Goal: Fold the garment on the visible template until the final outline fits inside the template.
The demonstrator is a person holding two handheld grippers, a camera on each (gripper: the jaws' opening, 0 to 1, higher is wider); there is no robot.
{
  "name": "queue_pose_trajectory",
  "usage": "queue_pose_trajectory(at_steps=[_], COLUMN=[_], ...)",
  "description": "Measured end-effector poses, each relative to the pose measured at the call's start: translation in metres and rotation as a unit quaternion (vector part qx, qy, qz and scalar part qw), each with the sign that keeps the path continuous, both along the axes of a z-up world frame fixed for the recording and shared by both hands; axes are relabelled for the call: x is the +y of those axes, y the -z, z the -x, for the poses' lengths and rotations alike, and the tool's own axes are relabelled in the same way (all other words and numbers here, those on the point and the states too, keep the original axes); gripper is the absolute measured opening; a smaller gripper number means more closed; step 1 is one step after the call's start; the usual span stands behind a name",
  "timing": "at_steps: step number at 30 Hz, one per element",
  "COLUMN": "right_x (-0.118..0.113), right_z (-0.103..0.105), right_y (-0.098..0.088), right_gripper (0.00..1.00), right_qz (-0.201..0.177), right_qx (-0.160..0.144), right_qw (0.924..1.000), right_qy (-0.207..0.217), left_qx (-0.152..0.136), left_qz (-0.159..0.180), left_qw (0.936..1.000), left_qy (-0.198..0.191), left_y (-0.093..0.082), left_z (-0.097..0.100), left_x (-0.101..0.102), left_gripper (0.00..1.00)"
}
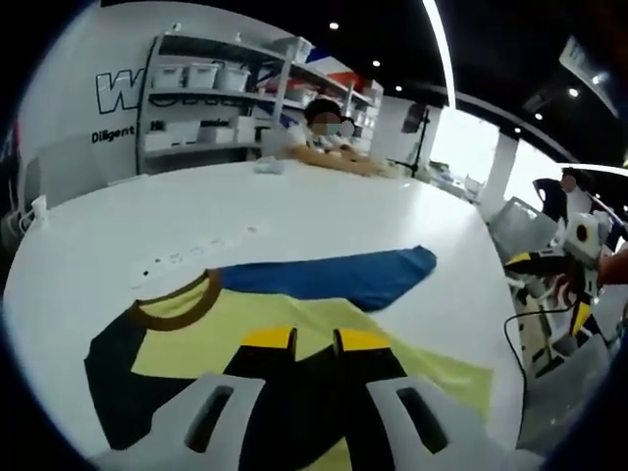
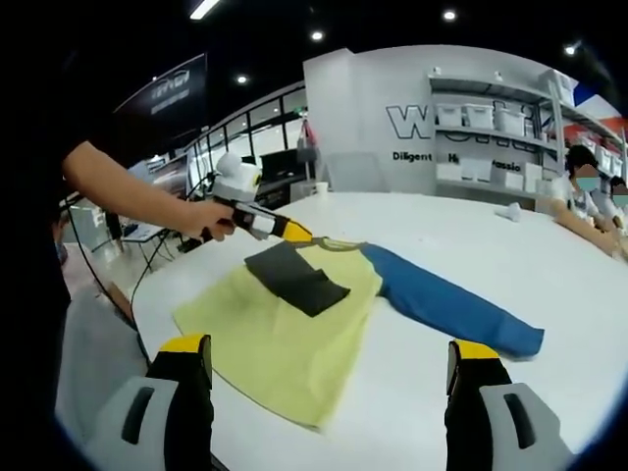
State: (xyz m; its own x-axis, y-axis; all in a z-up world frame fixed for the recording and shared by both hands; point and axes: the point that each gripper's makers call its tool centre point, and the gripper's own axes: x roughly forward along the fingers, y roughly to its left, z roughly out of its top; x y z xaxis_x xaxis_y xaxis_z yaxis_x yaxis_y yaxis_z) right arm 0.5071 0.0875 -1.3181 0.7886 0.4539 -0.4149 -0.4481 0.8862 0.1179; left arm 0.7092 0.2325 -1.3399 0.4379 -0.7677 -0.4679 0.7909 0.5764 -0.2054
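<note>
A yellow shirt [image 2: 285,343] lies flat on the white table [image 2: 559,265]. Its blue sleeve [image 2: 451,304] stretches out to the side, and its black sleeve [image 2: 294,277] is folded onto the body. My left gripper [image 2: 294,233], held by a hand, hovers near the brown collar [image 2: 339,243]. In the left gripper view its jaws [image 1: 316,340] stand narrowly apart above the shirt [image 1: 422,368], with no cloth between the tips. The collar [image 1: 177,306] and black sleeve [image 1: 113,388] lie to their left, the blue sleeve [image 1: 334,275] beyond. My right gripper [image 2: 329,348] is wide open in front of the hem.
Faint marks [image 1: 186,257] dot the table [image 1: 294,206] beyond the collar. A person [image 1: 324,123] sits at the far end with items. Shelves of white bins [image 2: 491,118] line the back wall. The right gripper [image 1: 540,263] and a hand hang past the table's right edge.
</note>
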Motion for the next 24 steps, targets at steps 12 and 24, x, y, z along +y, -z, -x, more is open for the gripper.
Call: queue_pose_trajectory(at_steps=[12,24], right_x=[-0.002,-0.008], right_z=[-0.003,-0.012], right_y=[-0.002,-0.003], right_gripper=[0.99,0.99], right_qz=[0.002,0.009], right_qx=[-0.003,-0.004], right_qw=[1.0,0.9999], right_qy=[0.001,-0.003], left_qx=[-0.05,-0.086], left_qz=[-0.013,-0.041], left_qw=[0.9987,0.9954], left_qy=[-0.001,0.001], left_y=[-0.013,-0.015], left_z=[-0.006,-0.003], left_x=[0.011,0.034], left_gripper=[0.29,0.65])
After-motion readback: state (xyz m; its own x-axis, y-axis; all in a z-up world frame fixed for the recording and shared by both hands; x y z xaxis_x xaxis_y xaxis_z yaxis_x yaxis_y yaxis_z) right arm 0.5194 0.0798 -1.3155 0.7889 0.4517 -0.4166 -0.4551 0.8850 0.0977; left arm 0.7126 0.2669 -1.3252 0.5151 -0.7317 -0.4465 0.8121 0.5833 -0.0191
